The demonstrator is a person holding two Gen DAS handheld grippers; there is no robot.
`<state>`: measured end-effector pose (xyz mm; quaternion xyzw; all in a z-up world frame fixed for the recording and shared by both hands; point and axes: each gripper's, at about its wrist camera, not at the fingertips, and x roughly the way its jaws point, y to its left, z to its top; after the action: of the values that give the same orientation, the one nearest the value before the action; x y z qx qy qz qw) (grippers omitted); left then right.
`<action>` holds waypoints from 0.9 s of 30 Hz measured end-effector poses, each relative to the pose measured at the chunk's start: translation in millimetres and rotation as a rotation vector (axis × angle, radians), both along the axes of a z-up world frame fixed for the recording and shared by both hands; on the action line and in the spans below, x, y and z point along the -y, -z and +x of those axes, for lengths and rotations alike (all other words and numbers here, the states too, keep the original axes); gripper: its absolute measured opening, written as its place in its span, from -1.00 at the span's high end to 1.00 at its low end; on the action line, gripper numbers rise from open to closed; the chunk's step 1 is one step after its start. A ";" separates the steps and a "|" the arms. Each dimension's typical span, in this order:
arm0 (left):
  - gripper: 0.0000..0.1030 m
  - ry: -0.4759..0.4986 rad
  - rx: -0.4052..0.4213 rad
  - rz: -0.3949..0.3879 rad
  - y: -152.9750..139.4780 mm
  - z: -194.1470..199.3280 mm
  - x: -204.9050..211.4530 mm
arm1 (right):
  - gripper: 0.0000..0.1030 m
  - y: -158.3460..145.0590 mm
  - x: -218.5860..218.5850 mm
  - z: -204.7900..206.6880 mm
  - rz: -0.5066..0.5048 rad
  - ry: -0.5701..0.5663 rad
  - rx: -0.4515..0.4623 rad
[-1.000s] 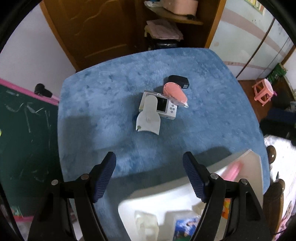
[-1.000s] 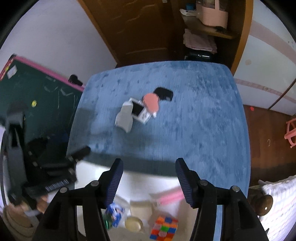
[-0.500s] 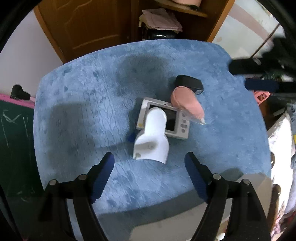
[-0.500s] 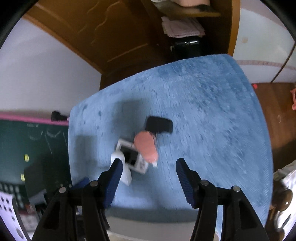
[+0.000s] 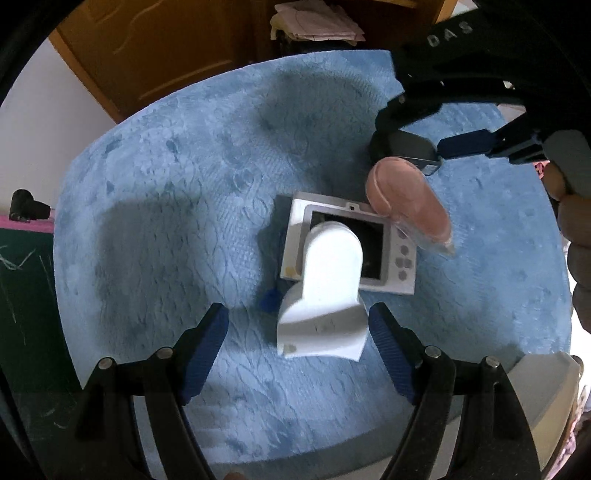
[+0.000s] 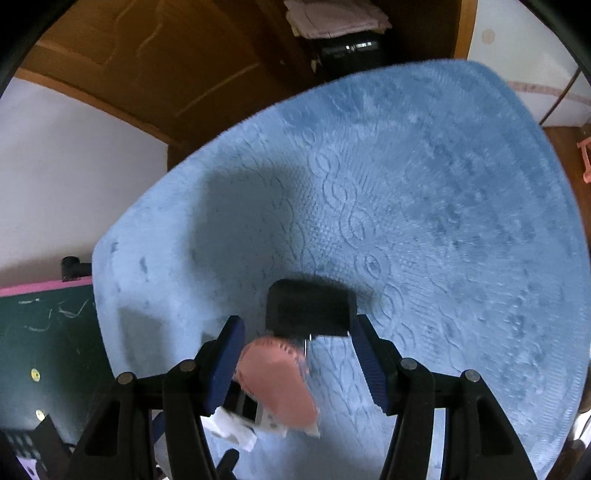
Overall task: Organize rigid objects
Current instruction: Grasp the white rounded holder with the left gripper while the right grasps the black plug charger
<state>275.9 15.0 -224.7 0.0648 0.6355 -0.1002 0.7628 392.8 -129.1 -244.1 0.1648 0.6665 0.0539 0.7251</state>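
Observation:
A white plastic holder (image 5: 325, 291) lies across a white digital camera (image 5: 402, 266) on the blue mat (image 5: 166, 221). A pink oval piece (image 5: 406, 199) leans on the camera's far corner, next to a black box (image 5: 413, 146). My left gripper (image 5: 299, 354) is open, its fingers on either side of the white holder's near end. My right gripper (image 6: 295, 365) is open over the pink piece (image 6: 277, 387) and the black box (image 6: 310, 312); it also shows in the left wrist view (image 5: 424, 129).
A white bin's rim (image 5: 543, 398) sits at the mat's near right corner. A wooden door (image 6: 147, 55) and a shelf with folded cloth (image 6: 332, 16) stand behind the table. A green chalkboard (image 6: 40, 332) is at the left.
Both grippers have moved forward and down from above the bin to the pile of objects. The left now straddles the white holder; the right now hovers at the black box and pink piece.

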 end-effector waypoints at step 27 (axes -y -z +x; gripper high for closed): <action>-0.13 -0.053 -0.025 -0.041 36.5 5.9 4.5 | -0.22 26.9 -57.5 -3.5 -0.258 -0.111 0.025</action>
<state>281.7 10.5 -261.2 0.0309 0.6442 -0.0939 0.7585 389.3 -71.6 -271.0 0.0325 0.6669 0.0098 0.7444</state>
